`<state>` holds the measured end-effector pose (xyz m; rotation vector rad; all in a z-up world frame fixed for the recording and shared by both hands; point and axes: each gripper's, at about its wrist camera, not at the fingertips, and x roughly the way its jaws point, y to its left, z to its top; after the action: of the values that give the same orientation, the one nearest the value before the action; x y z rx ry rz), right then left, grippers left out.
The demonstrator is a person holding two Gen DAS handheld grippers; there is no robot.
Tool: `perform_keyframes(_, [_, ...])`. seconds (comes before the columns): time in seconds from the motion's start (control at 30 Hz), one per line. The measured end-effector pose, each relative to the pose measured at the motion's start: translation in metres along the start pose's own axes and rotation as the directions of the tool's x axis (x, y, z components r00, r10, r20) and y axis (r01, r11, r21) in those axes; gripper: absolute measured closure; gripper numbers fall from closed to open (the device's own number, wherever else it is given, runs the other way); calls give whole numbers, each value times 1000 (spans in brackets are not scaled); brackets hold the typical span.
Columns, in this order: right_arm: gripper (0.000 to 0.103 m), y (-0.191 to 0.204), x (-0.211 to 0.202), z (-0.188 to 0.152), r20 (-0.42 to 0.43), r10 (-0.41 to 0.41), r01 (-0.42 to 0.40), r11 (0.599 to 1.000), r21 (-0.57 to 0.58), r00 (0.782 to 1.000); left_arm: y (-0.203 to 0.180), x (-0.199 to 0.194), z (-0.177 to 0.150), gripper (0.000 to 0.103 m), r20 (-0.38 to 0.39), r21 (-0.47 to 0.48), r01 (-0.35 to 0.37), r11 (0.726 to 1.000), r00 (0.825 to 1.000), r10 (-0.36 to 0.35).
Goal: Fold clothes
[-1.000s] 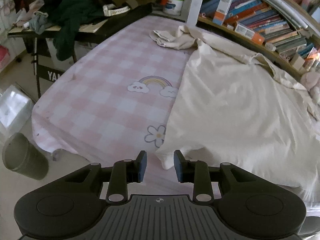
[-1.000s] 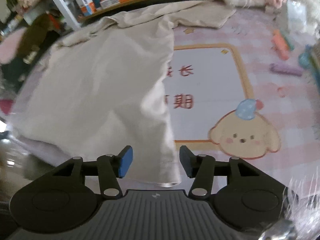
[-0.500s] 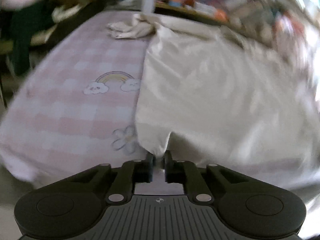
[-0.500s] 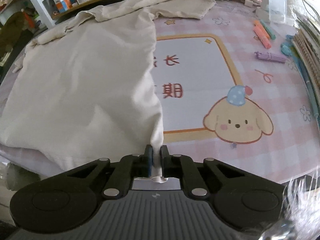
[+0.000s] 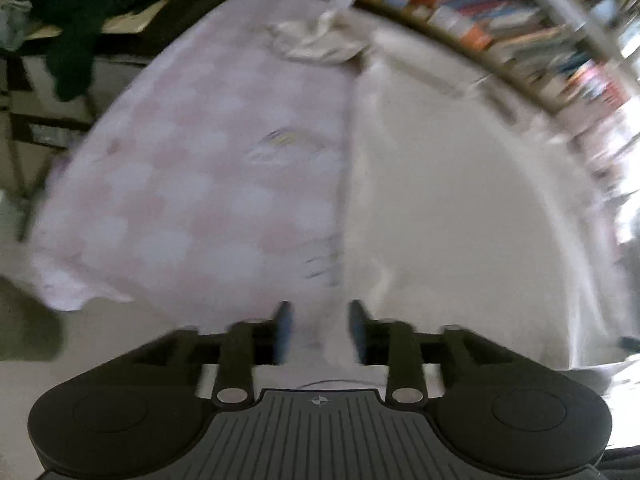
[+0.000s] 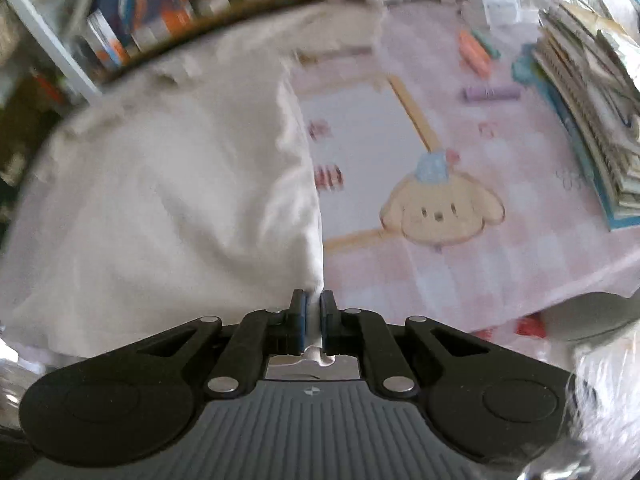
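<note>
Half a second ago the left gripper (image 5: 318, 330) pinched the cream garment's (image 5: 460, 208) hem; its jaws are now opening, angled steeply down, with a fold of that soft, blurred cloth loose between the blue pads. The garment lies spread over the pink checked sheet (image 5: 180, 200).

From the right wrist, the right gripper (image 6: 313, 316), likewise tilted down, is clamped on the cream garment's (image 6: 160, 208) corner beside the puppy print (image 6: 440, 208).

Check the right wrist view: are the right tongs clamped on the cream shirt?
Yes, the right tongs pinch the cream shirt corner between shut pads.
</note>
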<state>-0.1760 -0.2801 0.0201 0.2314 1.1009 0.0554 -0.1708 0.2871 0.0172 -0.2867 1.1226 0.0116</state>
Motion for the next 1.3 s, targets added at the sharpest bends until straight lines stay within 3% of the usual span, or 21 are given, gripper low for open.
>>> perform_keyframes(0.17, [71, 7, 17, -8, 3, -69, 69, 997, -37, 998, 0, 9, -8, 59, 38, 50, 2, 999, 999, -4])
perform_keyframes(0.27, [71, 7, 24, -9, 2, -81, 81, 996, -35, 997, -9, 22, -8, 59, 47, 66, 34, 997, 998, -37])
perform_keyframes(0.37, [74, 10, 28, -10, 4, -82, 82, 996, -40, 997, -22, 27, -11, 62, 92, 157, 2, 988, 996, -17])
perform_keyframes(0.4, [77, 10, 28, -10, 3, -72, 73, 997, -41, 997, -26, 28, -12, 71, 99, 191, -10, 982, 995, -9])
perform_keyframes(0.43, [92, 11, 28, -11, -1, -57, 57, 998, -41, 998, -30, 29, -13, 94, 98, 224, -19, 974, 995, -3])
perform_keyframes(0.53, [96, 11, 25, -17, -10, -36, 36, 999, -30, 999, -31, 26, -13, 102, 76, 278, -23, 960, 997, 2])
perform_keyframes(0.67, [96, 7, 20, -28, -12, -40, 40, 999, 14, 999, -22, 21, -13, 102, 28, 291, 21, 957, 999, -31])
perform_keyframes(0.73, [95, 6, 22, -31, -7, -49, 49, 998, 29, 999, -21, 20, -10, 95, 47, 308, 9, 951, 999, -24])
perform_keyframes(0.8, [92, 13, 22, -29, -7, -74, 74, 997, 16, 997, -19, 17, -1, 94, 76, 316, -27, 948, 997, 3])
perform_keyframes(0.83, [86, 18, 18, -28, 5, -88, 88, 996, -4, 996, -16, 14, 5, 93, 101, 318, -45, 947, 995, 13])
perform_keyframes(0.87, [73, 24, 14, -25, 25, -99, 99, 995, -33, 995, -14, 9, 12, 91, 139, 323, -58, 944, 990, 13])
perform_keyframes(0.93, [63, 37, 4, -18, 70, -113, 121, 987, -107, 991, -11, -1, 27, 88, 217, 345, -75, 935, 976, -3])
perform_keyframes(1.1, [61, 82, 1, 18, 149, -109, 158, 917, -366, 983, -36, 2, 67, 79, 302, 471, -59, 880, 948, -97])
perform_keyframes(1.2, [54, 110, 12, 44, 178, -89, 169, 842, -512, 980, -63, 16, 83, 75, 326, 581, -79, 810, 935, -142])
perform_keyframes(1.3, [51, 131, 33, 72, 204, -66, 182, 756, -629, 977, -93, 38, 94, 70, 350, 671, -143, 728, 926, -141])
